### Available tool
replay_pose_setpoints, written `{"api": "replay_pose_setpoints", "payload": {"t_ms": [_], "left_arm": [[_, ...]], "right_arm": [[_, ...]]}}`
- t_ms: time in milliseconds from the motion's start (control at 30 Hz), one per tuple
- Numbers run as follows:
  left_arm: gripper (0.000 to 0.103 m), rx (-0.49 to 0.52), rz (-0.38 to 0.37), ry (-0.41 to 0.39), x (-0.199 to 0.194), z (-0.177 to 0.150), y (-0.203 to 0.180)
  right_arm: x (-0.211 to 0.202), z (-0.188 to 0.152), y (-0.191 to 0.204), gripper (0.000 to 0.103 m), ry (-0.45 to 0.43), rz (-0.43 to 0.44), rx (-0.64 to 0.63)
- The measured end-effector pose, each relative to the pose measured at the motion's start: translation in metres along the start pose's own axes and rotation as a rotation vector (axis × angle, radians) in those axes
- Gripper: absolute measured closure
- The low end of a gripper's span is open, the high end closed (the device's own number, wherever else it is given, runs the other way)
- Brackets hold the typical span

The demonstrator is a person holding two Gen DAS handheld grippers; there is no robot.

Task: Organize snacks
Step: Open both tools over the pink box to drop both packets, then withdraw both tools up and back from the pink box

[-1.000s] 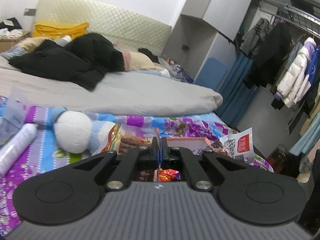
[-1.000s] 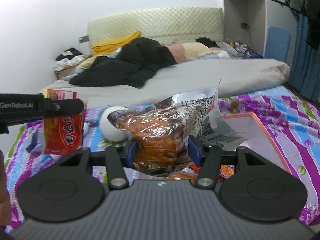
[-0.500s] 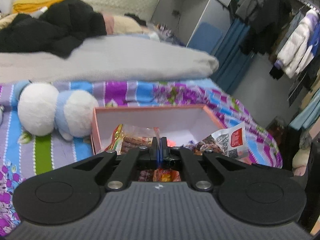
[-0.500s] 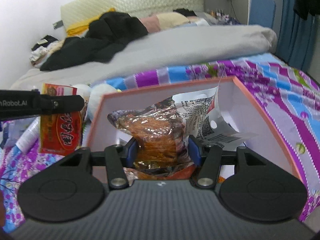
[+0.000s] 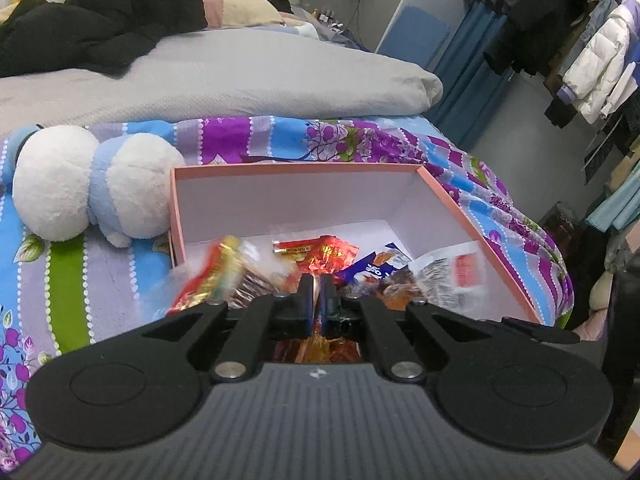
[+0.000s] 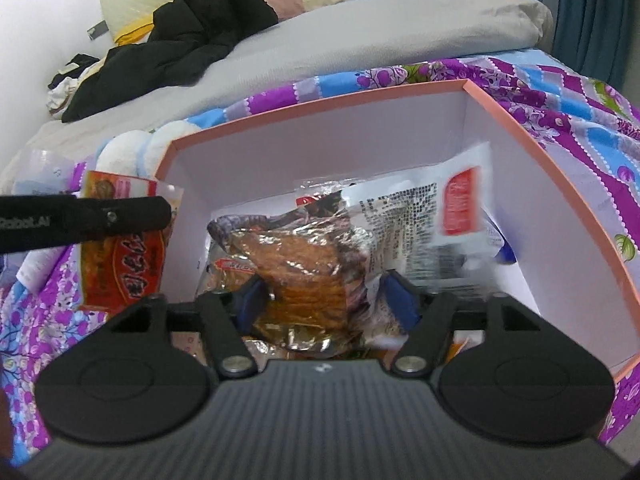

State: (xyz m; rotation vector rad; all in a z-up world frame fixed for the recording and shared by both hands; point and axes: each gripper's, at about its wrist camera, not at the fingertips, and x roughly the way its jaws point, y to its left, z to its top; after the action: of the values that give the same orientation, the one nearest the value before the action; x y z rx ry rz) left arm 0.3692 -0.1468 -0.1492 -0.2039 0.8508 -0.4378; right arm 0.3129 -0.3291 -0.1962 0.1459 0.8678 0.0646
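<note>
A pink box (image 5: 472, 216) with white inner walls lies on the flowered bedspread and holds several snack packets, among them a red one (image 5: 320, 252) and a blue one (image 5: 372, 268). My left gripper (image 5: 314, 300) hangs over the box's near left corner, shut on the edge of a red and orange snack packet (image 5: 212, 280). From the right wrist this packet (image 6: 120, 256) dangles just outside the box's left wall (image 6: 184, 216). My right gripper (image 6: 324, 300) is down inside the box, jaws opening. A foil packet of brown snacks (image 6: 304, 264) sits loose between its pads.
A white and blue plush toy (image 5: 92, 184) lies against the box's left side. A grey duvet (image 5: 240, 72) with black clothes (image 5: 100, 28) covers the bed behind. The bed's edge drops off to the right, where coats hang on a rack (image 5: 600, 60).
Both grippers have come down from above the bed to the pink box with their packets. The right jaws have spread wider around the foil packet, which now rests in the box.
</note>
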Motion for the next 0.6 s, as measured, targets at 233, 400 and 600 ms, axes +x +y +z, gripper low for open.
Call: {"api": "replay_pose_setpoints", "payload": {"t_ms": [233, 400, 600], "left_arm": [[0.057, 0.014, 0.028, -0.042, -0.026, 0.002, -0.006], [0.057, 0.021, 0.030, -0.092, -0.063, 0.007, -0.014], [0.057, 0.029, 0.040, -0.166, -0.121, 0.008, -0.023]], "right_arm": [[-0.012, 0.003, -0.003, 0.026, -0.010, 0.003, 0.026], [-0.040, 0.009, 0.001, 0.026, -0.072, 0.006, 0.026], [-0.089, 0.016, 0.011, 0.026, -0.168, 0.018, 0.023]]}}
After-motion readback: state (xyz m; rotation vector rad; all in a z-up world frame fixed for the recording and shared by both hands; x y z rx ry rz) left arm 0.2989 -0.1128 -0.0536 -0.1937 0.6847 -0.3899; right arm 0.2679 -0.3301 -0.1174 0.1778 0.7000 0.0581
